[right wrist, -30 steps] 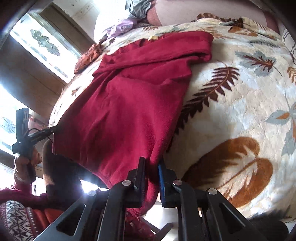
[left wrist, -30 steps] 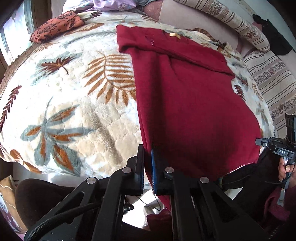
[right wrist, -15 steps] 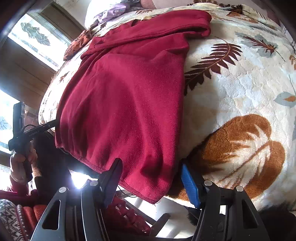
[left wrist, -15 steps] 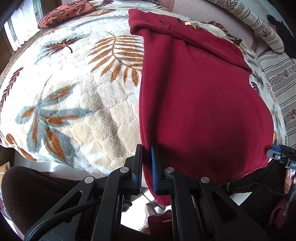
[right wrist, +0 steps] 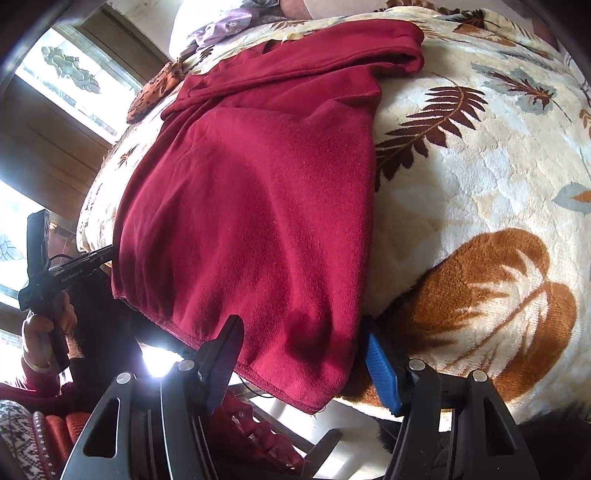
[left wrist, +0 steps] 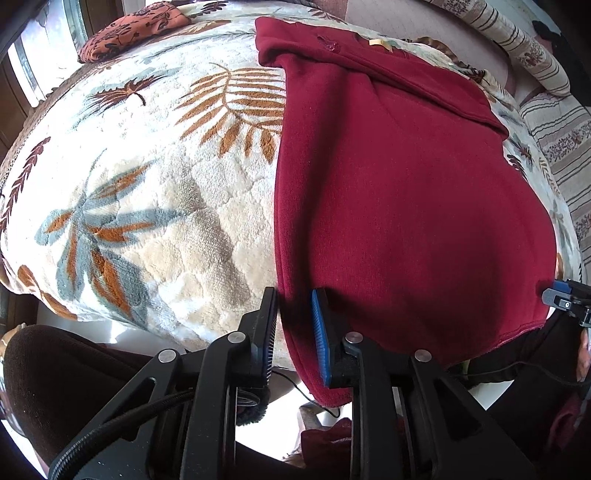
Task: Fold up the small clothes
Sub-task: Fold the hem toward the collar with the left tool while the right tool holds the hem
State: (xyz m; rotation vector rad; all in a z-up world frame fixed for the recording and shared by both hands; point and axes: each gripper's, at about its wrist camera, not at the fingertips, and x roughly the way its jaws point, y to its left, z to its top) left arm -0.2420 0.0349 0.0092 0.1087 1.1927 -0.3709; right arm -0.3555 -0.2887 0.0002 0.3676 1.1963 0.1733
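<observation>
Red garment [left wrist: 406,192] on leaf-print blanket [left wrist: 155,184] (orange cushion [left wrist: 129,31] beyond).

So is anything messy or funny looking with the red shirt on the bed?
A little. The red shirt lies flat on the leaf blanket, but its bottom hem droops over the bed's near edge, between both grippers' fingers. Its far end is bunched into a thick roll. No tears or spills show.

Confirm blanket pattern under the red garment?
Cream plush blanket with rust, grey-blue and maroon leaves; clearest in left wrist view.
</observation>
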